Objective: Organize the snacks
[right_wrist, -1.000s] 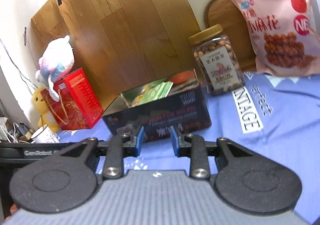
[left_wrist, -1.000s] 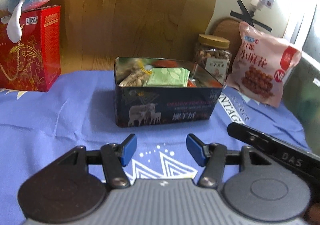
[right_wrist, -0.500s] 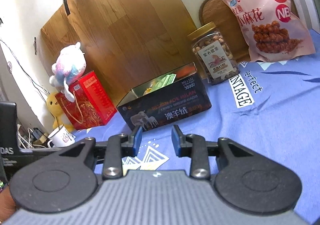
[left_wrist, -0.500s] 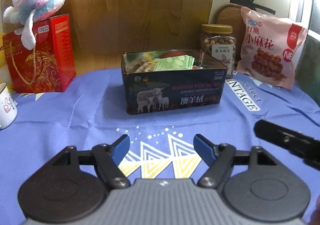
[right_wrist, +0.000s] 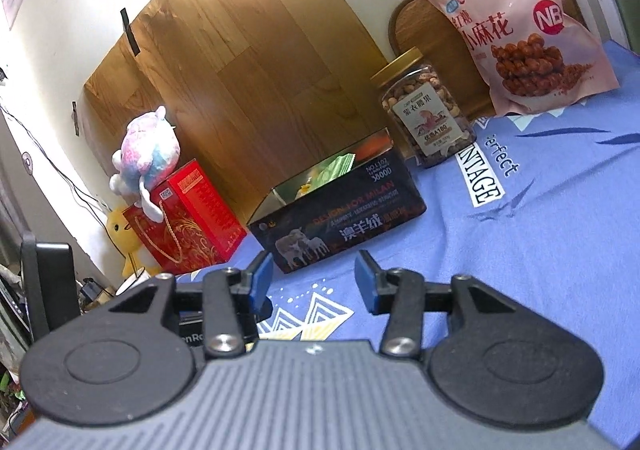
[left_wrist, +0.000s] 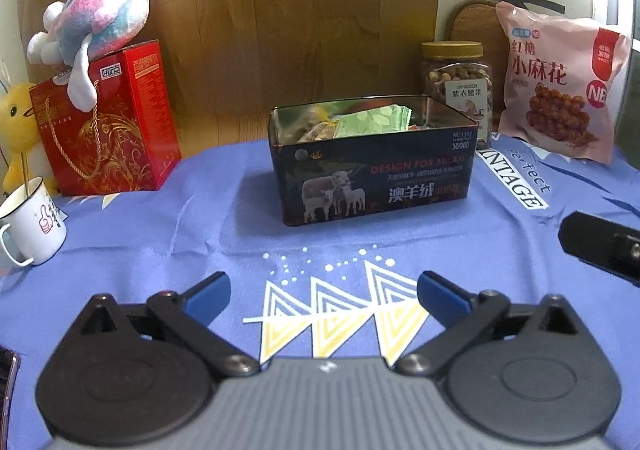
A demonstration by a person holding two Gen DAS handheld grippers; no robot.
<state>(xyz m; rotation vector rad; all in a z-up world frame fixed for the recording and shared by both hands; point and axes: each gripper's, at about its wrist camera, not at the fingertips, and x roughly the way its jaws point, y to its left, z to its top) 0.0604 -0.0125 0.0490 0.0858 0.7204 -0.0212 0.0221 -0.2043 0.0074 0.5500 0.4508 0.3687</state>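
A dark open tin (left_wrist: 376,177) (right_wrist: 340,221) printed with sheep stands mid-table, holding a green packet (left_wrist: 372,121) and other snacks. Behind it to the right are a jar of nuts (left_wrist: 456,81) (right_wrist: 428,117) with a gold lid and a pink snack bag (left_wrist: 560,85) (right_wrist: 524,21) leaning on the wall. My left gripper (left_wrist: 324,294) hovers over the blue cloth in front of the tin, jaws opening wide with nothing between them. My right gripper (right_wrist: 314,278) is also short of the tin, jaws opening and empty; its body shows at the right edge of the left wrist view.
A red gift box (left_wrist: 108,121) (right_wrist: 188,217) topped by a plush toy (left_wrist: 96,25) stands at the left, with a yellow duck toy (left_wrist: 16,129) and a white mug (left_wrist: 32,217) beside it. A wooden board (left_wrist: 280,17) leans on the back wall. Blue cloth (left_wrist: 160,226) covers the table.
Both grippers have drawn back from the tin, which looks smaller and farther now. The jaws of both have spread wider, the left far more. The mug and duck came into the left wrist view.
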